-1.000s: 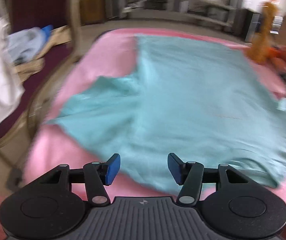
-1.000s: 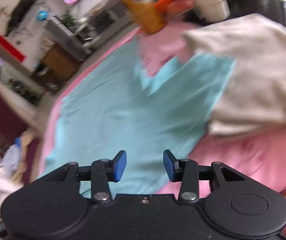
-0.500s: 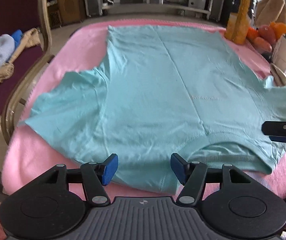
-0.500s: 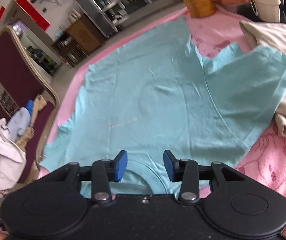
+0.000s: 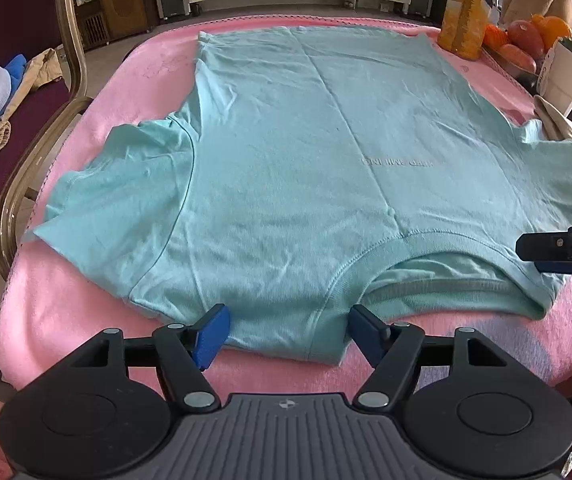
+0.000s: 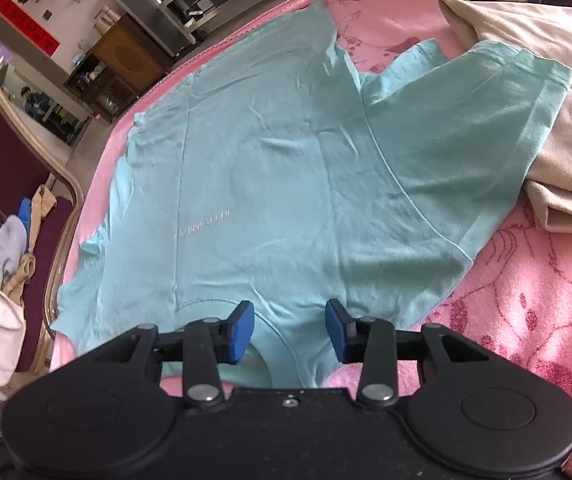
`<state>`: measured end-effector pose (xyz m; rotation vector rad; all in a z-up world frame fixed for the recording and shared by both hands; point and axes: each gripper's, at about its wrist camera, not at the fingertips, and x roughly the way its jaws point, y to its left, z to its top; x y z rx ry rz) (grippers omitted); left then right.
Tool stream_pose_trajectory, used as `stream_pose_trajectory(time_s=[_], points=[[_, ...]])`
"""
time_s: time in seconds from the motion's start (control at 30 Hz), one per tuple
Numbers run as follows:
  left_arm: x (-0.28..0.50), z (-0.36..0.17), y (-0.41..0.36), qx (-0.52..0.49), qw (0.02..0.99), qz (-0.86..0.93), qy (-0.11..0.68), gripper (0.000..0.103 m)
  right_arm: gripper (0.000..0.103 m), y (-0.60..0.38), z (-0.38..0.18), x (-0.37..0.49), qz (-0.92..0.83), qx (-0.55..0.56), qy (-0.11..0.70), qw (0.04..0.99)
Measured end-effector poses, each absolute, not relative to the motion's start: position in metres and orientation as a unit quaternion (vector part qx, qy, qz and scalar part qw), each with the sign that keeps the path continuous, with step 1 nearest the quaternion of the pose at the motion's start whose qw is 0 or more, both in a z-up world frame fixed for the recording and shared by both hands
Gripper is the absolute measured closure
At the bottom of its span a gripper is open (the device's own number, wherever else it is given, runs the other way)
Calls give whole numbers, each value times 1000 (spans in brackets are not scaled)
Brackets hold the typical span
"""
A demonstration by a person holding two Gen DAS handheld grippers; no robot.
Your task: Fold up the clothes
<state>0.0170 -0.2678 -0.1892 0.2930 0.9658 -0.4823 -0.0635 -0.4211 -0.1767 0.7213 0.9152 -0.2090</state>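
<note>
Light teal cotton T-shirt (image 5: 306, 152) lies flat on the pink fleece blanket (image 5: 85, 320) covering the table. Long axis runs away from me: collar at my near edge, hem at the far end by the tall orange-yellow bottle (image 5: 464, 12). Sleeves stick out to both sides; the one on my right runs up onto a folded beige cloth (image 6: 546, 80).

My left gripper (image 5: 288, 334): jaws well apart, and they have just been opening further. Blue pads straddle the near shoulder hem left of the collar. The fabric edge sits between them, but I can't see either pad pressing on it. Nothing held.

My right gripper (image 6: 289, 332): jaws partly open, gap unchanged. It hangs over the collar and right shoulder area, cloth showing between the pads. Can't tell if the tips touch the fabric; nothing pinched. Its fingers also show at the right edge of the left view (image 5: 562, 250), just above the shirt's right shoulder.

Shirt itself: mostly smooth, with a centre crease running lengthwise. Light wrinkles on the left sleeve and near shoulder. Faint pale lettering across the chest, too small to read. Ribbed collar lies open, inner back neck visible.

A maroon chair with a gilt frame (image 5: 37, 128) stands left of the table, with loose clothes on its seat.
</note>
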Motion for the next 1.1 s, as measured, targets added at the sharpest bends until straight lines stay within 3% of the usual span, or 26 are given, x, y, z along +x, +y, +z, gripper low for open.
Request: stream_pose_trajectory(time_s=[1.1], points=[[9,-187,-264,144,845,-228,462,31,61,-421,-175,-78,-84,336,448,824]])
